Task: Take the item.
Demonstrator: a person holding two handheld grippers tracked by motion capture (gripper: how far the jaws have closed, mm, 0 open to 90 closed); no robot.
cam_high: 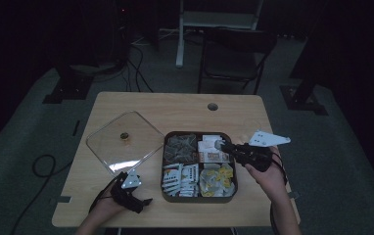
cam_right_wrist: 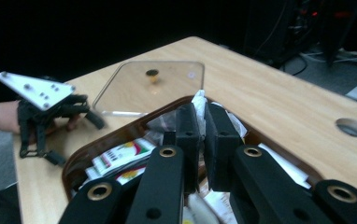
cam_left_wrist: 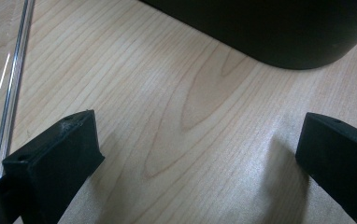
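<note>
The right hand-held gripper pinches a white packet above the tray (its two o'clock corner); the left hand-held gripper, jaws apart, rests on the table.

The right hand-held gripper pinches a white packet above the tray.

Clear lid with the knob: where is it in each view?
High view: clear lid lies flat on the table, left of the dark tray.
Left gripper view: its edge runs along the left side.
Right gripper view: upper centre, beyond the tray.
Shared landmark: the tray.
</note>
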